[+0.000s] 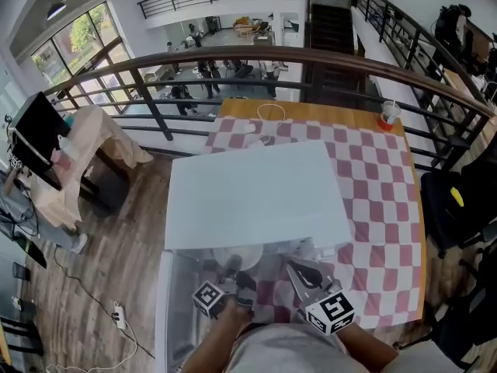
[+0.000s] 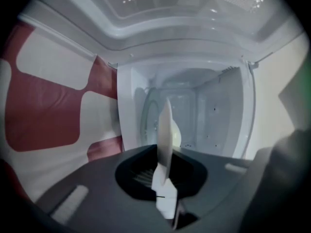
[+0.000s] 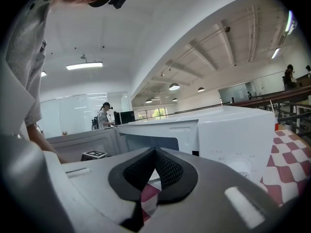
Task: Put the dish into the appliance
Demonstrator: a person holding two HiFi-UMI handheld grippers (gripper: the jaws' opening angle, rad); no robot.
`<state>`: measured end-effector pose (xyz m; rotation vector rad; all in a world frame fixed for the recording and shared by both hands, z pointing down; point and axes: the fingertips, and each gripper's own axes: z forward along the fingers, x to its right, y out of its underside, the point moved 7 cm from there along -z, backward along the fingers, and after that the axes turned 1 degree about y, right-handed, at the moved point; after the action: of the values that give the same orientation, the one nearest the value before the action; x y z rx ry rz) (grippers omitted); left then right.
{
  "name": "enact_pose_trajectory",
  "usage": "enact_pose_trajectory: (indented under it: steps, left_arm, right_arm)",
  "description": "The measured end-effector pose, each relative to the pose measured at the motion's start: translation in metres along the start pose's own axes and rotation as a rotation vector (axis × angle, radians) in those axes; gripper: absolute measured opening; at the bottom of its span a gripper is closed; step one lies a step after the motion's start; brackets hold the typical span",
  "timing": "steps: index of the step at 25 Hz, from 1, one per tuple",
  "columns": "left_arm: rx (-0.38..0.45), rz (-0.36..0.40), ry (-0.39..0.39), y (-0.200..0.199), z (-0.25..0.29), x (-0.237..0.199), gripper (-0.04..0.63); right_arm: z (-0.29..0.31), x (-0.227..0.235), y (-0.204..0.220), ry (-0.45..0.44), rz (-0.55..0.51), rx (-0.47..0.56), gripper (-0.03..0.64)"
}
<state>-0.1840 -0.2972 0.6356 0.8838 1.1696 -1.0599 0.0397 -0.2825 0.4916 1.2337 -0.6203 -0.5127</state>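
Observation:
A white microwave stands on the red-and-white checked tablecloth, its door swung open at the left. My left gripper is shut on the rim of a white dish just in front of the opening. In the left gripper view the dish stands edge-on between the jaws of the left gripper, with the lit cavity straight ahead. My right gripper hangs to the right of it, shut and empty. In its own view the right gripper faces the microwave.
A red cup and a white ring sit at the table's far edge, right behind a dark railing. A dark bag lies beyond the table's right side. The control panel is on the microwave's right.

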Motion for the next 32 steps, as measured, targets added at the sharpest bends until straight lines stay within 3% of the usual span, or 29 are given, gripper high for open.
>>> enact_pose_trajectory:
  steps: [15, 18, 22, 27, 32]
  left_arm:
    - [-0.008, 0.012, -0.057, -0.005, 0.022, -0.008, 0.026]
    - [-0.028, 0.067, -0.110, -0.004, 0.021, -0.003, 0.029]
    - [-0.065, 0.224, -0.209, -0.005, 0.018, 0.003, 0.048]
    - [-0.058, 0.228, -0.323, -0.008, 0.015, 0.002, 0.062]
    - [-0.067, 0.353, -0.394, -0.012, 0.018, 0.006, 0.087]
  right_arm:
    - [-0.002, 0.005, 0.001, 0.017, 0.025, 0.011, -0.002]
    - [-0.001, 0.002, 0.001, 0.008, 0.024, 0.011, -0.002]
    - [-0.002, -0.004, 0.002, -0.001, 0.032, 0.017, -0.002]
    - [-0.003, -0.009, 0.000, -0.007, 0.034, 0.028, -0.002]
    - [-0.006, -0.009, 0.002, -0.014, 0.056, 0.030, -0.002]
